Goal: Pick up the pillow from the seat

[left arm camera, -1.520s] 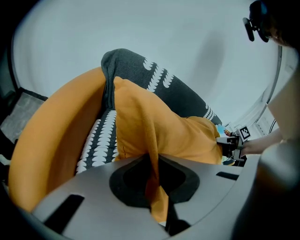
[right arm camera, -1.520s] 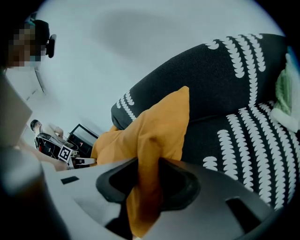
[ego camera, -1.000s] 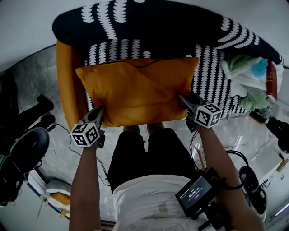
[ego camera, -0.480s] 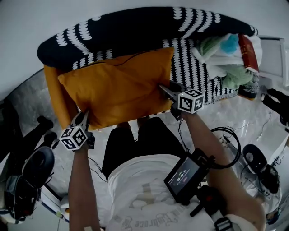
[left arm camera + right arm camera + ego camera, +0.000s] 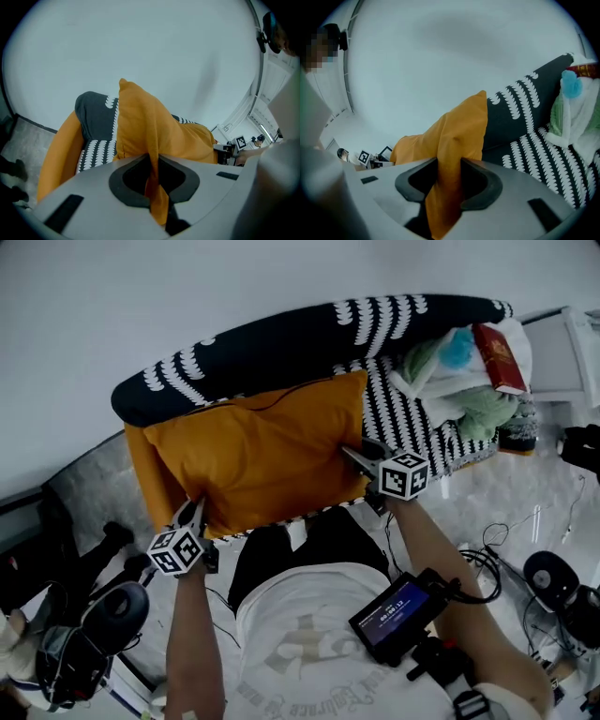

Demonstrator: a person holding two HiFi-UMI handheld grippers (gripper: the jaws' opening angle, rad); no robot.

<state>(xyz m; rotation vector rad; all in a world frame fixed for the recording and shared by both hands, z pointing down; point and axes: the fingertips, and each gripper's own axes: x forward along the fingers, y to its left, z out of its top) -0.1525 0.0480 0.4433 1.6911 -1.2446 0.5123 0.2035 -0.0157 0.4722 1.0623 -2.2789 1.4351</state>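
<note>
The orange pillow (image 5: 262,456) hangs in front of the black-and-white patterned seat (image 5: 398,409), held by its two lower corners. My left gripper (image 5: 199,509) is shut on the lower left corner, and a thin fold of orange cloth (image 5: 154,131) is pinched between its jaws (image 5: 153,169). My right gripper (image 5: 353,455) is shut on the lower right edge, where a thicker fold of the pillow (image 5: 459,136) fills the gap between the jaws (image 5: 449,174). The pillow's top leans toward the dark backrest (image 5: 281,334).
A pile of green and white cloth (image 5: 459,381) with a red book (image 5: 499,357) lies at the seat's right end. An orange armrest (image 5: 141,460) is at the left. Cables and headphones (image 5: 548,576) lie on the floor at the right, black gear (image 5: 103,615) at the left.
Both grippers have risen with the pillow still held at its lower corners, lifting it off the seat. The head view has swung, so the seat now sits tilted in the picture.
</note>
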